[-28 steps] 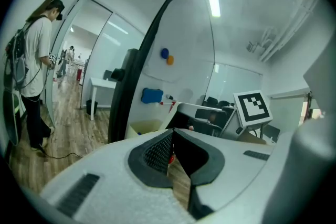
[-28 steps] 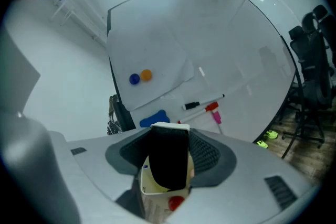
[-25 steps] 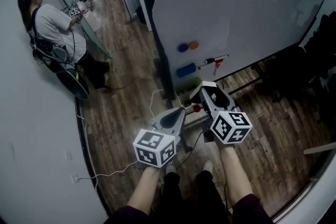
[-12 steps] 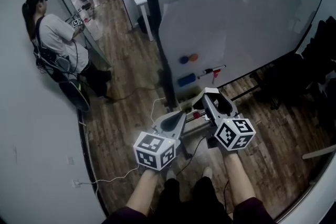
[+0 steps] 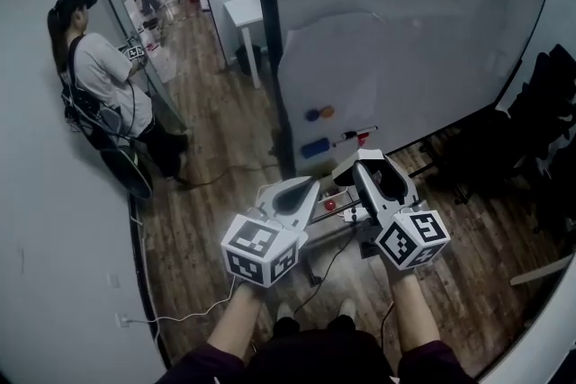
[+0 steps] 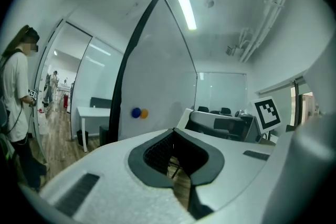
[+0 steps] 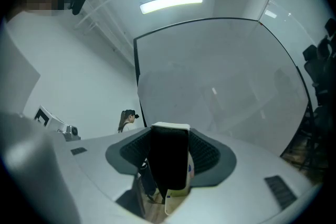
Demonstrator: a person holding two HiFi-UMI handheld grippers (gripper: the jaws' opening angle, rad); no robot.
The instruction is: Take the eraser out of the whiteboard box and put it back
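Note:
My right gripper (image 5: 362, 163) is shut on the eraser (image 7: 169, 157), a block with a black felt face and a white back that stands upright between its jaws. It is held level in front of the whiteboard (image 5: 405, 49). On the board's lower left sit a small blue box (image 5: 314, 148), a marker with a red cap (image 5: 349, 138), and a blue magnet (image 5: 311, 115) beside an orange one. My left gripper (image 5: 312, 184) hangs just left of the right one. Its jaws are together with nothing in them (image 6: 176, 153).
A person (image 5: 101, 76) with a gripper stands by the left wall. A white table (image 5: 245, 12) stands behind the board's dark frame. Black chairs (image 5: 540, 103) are at the right. A white cable (image 5: 180, 312) runs over the wood floor. The board's stand has a red part (image 5: 329, 205).
Both grippers have risen in front of the whiteboard, the right one still gripping the eraser. The head view has tipped up, so the board's magnets, box and marker sit nearer the grippers.

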